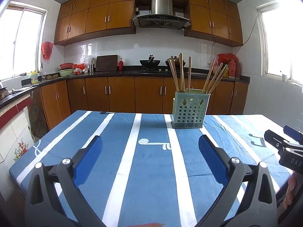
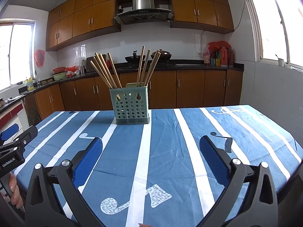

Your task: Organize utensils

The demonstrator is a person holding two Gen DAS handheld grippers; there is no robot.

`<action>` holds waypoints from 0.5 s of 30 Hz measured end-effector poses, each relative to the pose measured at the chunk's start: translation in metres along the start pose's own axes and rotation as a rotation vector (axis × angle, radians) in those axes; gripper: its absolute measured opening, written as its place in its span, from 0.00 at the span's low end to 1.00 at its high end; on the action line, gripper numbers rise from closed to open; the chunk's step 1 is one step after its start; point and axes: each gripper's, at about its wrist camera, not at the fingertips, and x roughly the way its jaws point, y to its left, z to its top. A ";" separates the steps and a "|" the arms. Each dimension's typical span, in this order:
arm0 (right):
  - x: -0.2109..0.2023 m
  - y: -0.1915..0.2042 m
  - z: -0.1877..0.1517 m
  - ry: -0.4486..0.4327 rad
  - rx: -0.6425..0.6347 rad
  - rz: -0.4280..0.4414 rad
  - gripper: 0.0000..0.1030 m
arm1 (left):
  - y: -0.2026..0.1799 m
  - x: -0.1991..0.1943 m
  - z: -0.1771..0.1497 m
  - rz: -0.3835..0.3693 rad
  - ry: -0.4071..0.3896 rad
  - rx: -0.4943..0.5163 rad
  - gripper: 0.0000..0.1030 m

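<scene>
chopsticks (image 2: 106, 71) stand upright in a green perforated holder (image 2: 131, 106) near the far edge of a surface draped in a blue, white-striped cloth (image 2: 162, 151), in a kitchen of brown cabinets (image 2: 189, 89). left tongs (image 1: 150, 147) and right tongs (image 2: 150, 147) hover apart, empty.

left gripper (image 1: 150, 143) — jaws spread wide, nothing held | right gripper (image 2: 151, 143) — jaws spread wide, nothing held

Upright pale-green perforated holder (image 2: 132, 105) on the blue striped tablecloth (image 2: 166, 141), wooden chopsticks (image 2: 106, 71) fanned in two bunches.
</scene>
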 end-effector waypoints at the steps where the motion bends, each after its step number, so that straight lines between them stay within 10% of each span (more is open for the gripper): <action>1: 0.000 0.000 0.000 0.000 0.001 -0.001 0.98 | 0.000 0.000 0.000 -0.001 0.000 0.000 0.96; 15: -0.001 0.000 0.001 0.001 0.002 -0.001 0.98 | 0.000 0.000 -0.001 0.000 0.002 0.000 0.96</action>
